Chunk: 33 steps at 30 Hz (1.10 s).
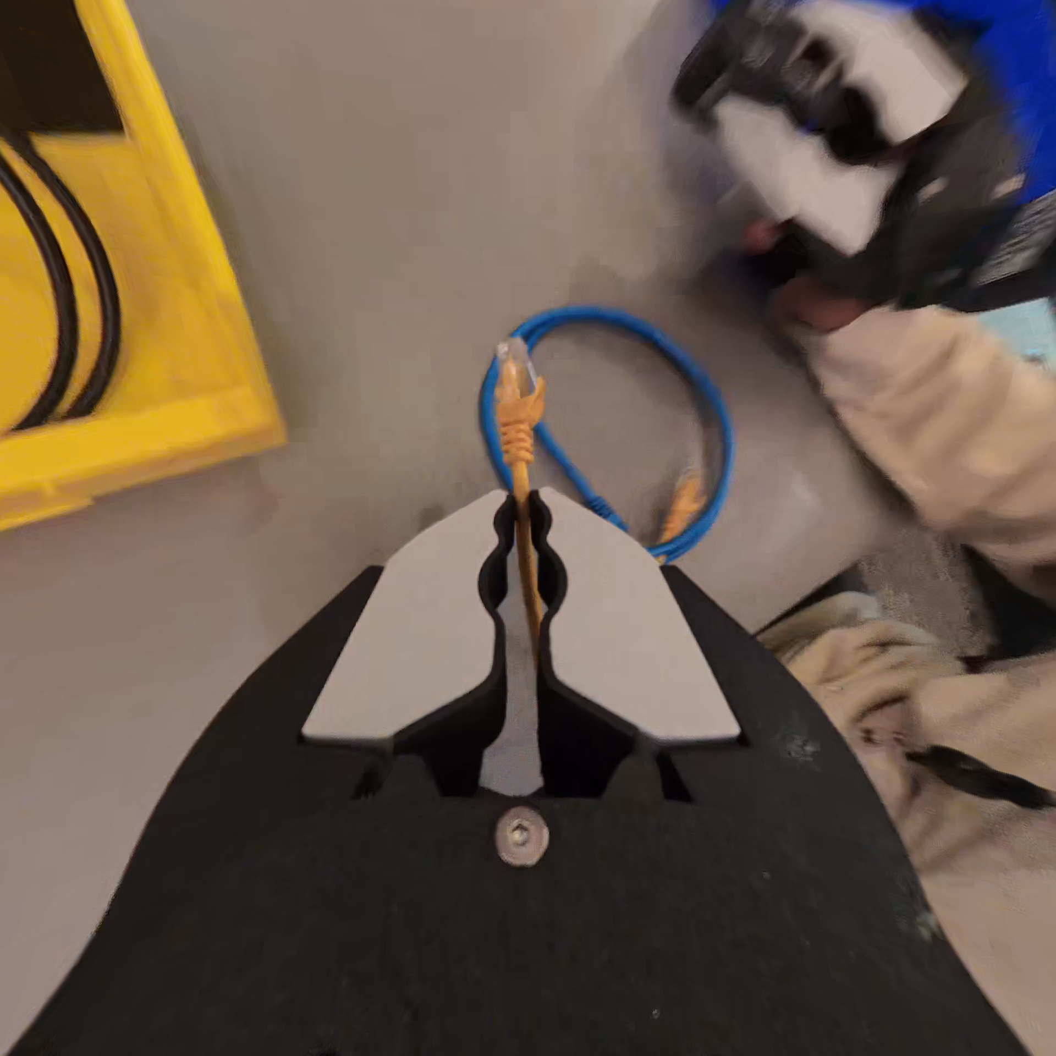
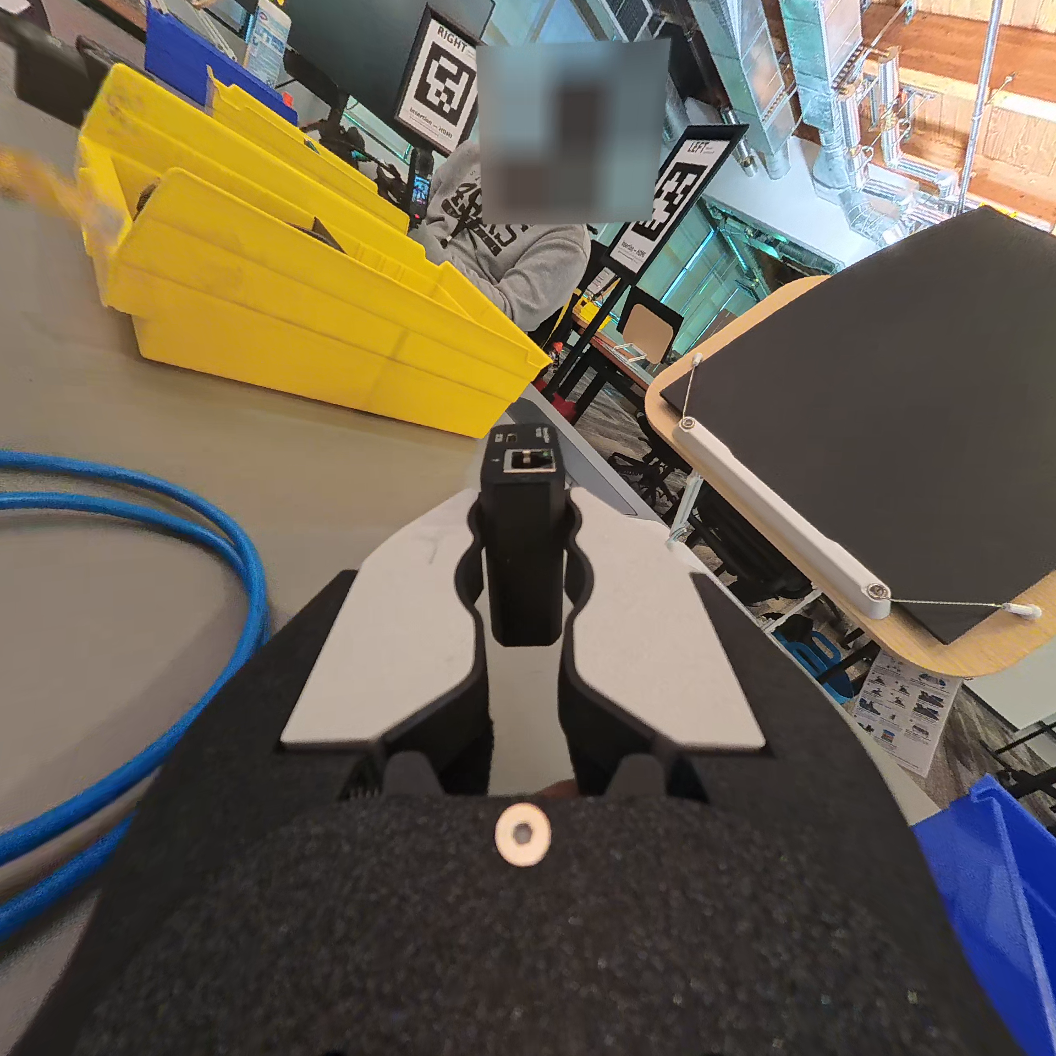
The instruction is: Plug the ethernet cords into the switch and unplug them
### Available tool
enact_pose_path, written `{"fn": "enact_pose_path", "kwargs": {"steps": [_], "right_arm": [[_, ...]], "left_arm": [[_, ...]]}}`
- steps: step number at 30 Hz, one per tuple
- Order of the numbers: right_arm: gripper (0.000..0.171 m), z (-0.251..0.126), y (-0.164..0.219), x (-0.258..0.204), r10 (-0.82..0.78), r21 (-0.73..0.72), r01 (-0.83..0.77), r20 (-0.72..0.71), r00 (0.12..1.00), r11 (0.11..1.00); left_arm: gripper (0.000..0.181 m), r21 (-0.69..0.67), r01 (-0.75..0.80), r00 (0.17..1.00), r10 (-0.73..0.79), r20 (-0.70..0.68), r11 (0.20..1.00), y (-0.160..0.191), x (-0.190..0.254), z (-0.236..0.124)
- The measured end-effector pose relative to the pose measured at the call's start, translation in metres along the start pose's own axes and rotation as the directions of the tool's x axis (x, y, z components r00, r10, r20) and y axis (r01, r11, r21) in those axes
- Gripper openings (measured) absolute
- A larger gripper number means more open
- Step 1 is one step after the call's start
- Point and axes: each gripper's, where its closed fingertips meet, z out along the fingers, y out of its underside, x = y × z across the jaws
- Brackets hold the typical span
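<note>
The left gripper (image 1: 521, 503) pinches an orange ethernet cord (image 1: 519, 411) just behind its plug, leaving the plug free ahead. The right gripper (image 2: 521, 508) clamps the black switch (image 2: 523, 543), port (image 2: 528, 460) facing outward for insertion.

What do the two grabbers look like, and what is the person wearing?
Both the left gripper and the right gripper have a black, grainy body, two pale grey fingers with wavy black inner edges, and a silver screw in the middle. The person wears a cream sleeve.
</note>
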Motion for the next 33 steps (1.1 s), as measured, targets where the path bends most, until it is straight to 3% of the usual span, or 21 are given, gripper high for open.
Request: {"fn": "enact_pose_path", "kwargs": {"steps": [3, 6, 8, 10, 18, 22, 27, 29, 33], "right_arm": [[0.024, 0.0, 0.0, -0.001, -0.004, -0.002, 0.004, 0.001, 1.0, 1.0], [0.024, 0.001, 0.001, -0.001, -0.004, -0.004, 0.004, 0.004, 1.0, 1.0], [0.024, 0.001, 0.001, -0.002, -0.003, -0.007, 0.003, 0.009, 1.0, 1.0], [0.024, 0.002, 0.002, -0.002, -0.004, -0.009, 0.004, 0.012, 1.0, 1.0], [0.024, 0.002, 0.002, -0.002, 0.001, -0.011, -0.001, 0.017, 1.0, 1.0], [0.024, 0.002, 0.002, -0.004, 0.0, -0.012, 0.0, 0.025, 1.0, 1.0], [0.024, 0.002, 0.002, -0.005, -0.009, -0.008, 0.009, 0.027, 1.0, 1.0], [0.024, 0.002, 0.001, -0.005, -0.019, -0.004, 0.019, 0.025, 1.0, 1.0], [0.024, 0.002, 0.001, -0.008, -0.039, -0.003, 0.039, 0.031, 0.999, 0.999]], "left_arm": [[0.005, -0.091, -0.075, 0.988, 0.086, 0.126, 0.993, 0.03, -0.026, 0.026], [0.006, -0.185, -0.313, 0.864, 0.36, 0.352, 0.932, 0.038, -0.05, 0.031], [0.006, -0.222, -0.42, 0.782, 0.475, 0.403, 0.88, 0.039, -0.051, 0.035], [0.006, -0.225, -0.448, 0.754, 0.501, 0.425, 0.865, 0.04, -0.051, 0.04], [0.02, -0.149, -0.433, 0.794, 0.454, 0.405, 0.889, 0.04, -0.059, 0.049], [0.002, -0.106, -0.421, 0.835, 0.43, 0.342, 0.901, 0.038, -0.056, 0.054], [0.0, -0.077, -0.4, 0.866, 0.404, 0.294, 0.913, 0.037, -0.056, 0.054], [0.0, -0.104, -0.41, 0.866, 0.422, 0.268, 0.906, 0.035, -0.053, 0.047], [0.0, -0.104, -0.491, 0.809, 0.497, 0.313, 0.865, -0.002, -0.047, 0.005]]}}
